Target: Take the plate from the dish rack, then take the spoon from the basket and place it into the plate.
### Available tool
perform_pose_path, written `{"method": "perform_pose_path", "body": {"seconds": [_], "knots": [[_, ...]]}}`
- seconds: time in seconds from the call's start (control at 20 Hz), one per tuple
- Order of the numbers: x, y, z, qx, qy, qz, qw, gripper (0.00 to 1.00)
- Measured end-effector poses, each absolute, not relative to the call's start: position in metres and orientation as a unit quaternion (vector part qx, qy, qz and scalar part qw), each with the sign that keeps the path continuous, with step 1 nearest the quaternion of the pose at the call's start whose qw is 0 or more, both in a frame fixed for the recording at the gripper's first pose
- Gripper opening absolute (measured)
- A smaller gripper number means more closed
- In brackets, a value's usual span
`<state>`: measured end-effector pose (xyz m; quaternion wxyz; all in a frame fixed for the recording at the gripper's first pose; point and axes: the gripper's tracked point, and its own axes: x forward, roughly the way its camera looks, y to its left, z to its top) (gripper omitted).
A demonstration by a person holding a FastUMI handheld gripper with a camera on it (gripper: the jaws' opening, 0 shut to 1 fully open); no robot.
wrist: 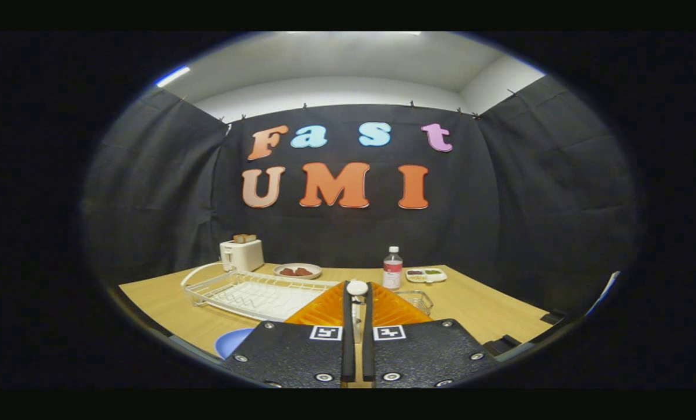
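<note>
- Gripper view across a wooden table (476, 315), which spreads ahead of the claw and to both sides, up to the booth's black cloth wall.
- White wire dish rack (254, 294) lies on the table ahead and left of the claw, its rails bare on the side that shows.
- Orange ribbed basket (394, 309) sits just beyond the fingers, partly hidden behind them, touching or just beside the rack's right end; whether it stands inside the rack cannot be told.
- Claw (357, 309) holds its two fingers nearly closed, upright and parallel, with a narrow gap between them.
- Spoon (357, 291) stands in that gap, its pale round end poking out just above the fingertips and a thin handle running down between the fingers; both fingers appear to press on it.
- Blue plate (234, 341) rests on the table low and left of the claw, near the table's front edge, only a curved part of it showing beside the claw's body.
- White toaster (241, 254) stands well beyond the rack to the far left, two slices of bread in its slots.
- Small dish (297, 270) with reddish-brown food sits beside the toaster, beyond the rack.
- Clear bottle (392, 268) with a red label stands upright just right of the fingertips, farther back on the table.
- Small white tray (426, 275) with dark and green bits lies just right of the bottle.
</note>
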<state>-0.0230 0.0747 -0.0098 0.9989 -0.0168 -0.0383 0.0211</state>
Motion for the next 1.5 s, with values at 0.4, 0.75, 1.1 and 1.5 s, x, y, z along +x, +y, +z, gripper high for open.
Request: {"method": "perform_pose_path", "body": {"seconds": [0.4,0.75,1.1,1.5], "knots": [[-0.047,0.140,-0.051,-0.004,-0.011,0.095,0.995,0.05],[-0.039,0.171,-0.096,-0.011,0.021,0.128,0.991,0.05],[-0.035,0.179,-0.121,-0.008,0.047,0.146,0.988,0.06],[-0.026,0.171,-0.131,-0.016,0.076,0.130,0.989,0.53]]}}
